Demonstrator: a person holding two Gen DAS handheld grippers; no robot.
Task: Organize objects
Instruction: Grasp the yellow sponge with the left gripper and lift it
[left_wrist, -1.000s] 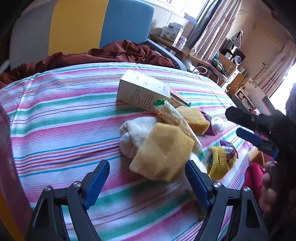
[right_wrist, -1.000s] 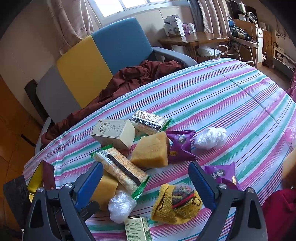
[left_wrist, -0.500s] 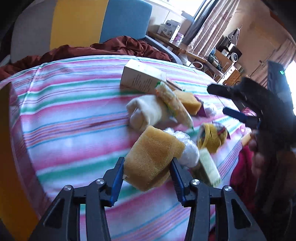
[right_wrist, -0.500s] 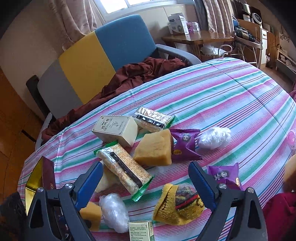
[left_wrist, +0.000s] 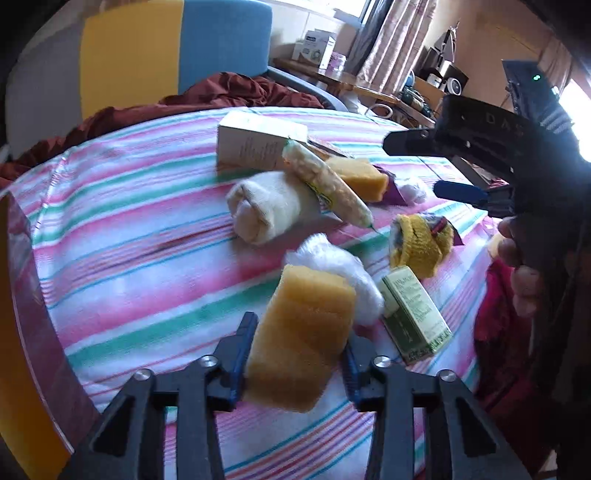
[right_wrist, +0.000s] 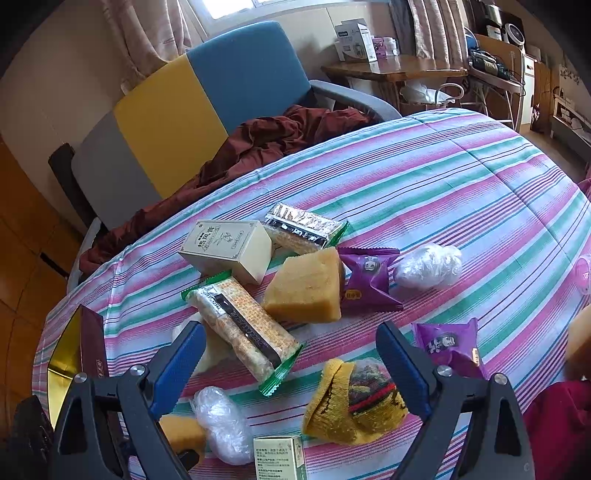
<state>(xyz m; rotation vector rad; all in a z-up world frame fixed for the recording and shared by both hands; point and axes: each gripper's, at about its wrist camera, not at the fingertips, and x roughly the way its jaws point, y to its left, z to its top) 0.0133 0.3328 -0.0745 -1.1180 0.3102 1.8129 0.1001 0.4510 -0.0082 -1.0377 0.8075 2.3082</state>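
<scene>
My left gripper (left_wrist: 295, 341) is shut on a yellow sponge (left_wrist: 299, 332) and holds it low over the striped table near its front edge; the sponge also shows in the right wrist view (right_wrist: 181, 432). My right gripper (right_wrist: 290, 363) is open and empty above a cracker pack (right_wrist: 243, 328) and a yellow knit sock bundle (right_wrist: 354, 402). A second yellow sponge (right_wrist: 306, 286), a cream box (right_wrist: 229, 247), a white rolled sock (left_wrist: 266, 210) and a small green box (left_wrist: 415, 314) lie on the table.
Two purple snack packets (right_wrist: 369, 277) (right_wrist: 448, 343), two clear plastic wads (right_wrist: 428, 266) (right_wrist: 221, 424) and a foil cracker pack (right_wrist: 303, 225) lie about. A maroon-and-gold box (right_wrist: 79, 354) stands at the left edge. A chair (right_wrist: 207, 96) with brown cloth stands behind the table.
My left gripper closed on the yellow sponge and drew it back toward the table's front, away from the pile. The white sock is uncovered. The right gripper stayed open and barely moved.
</scene>
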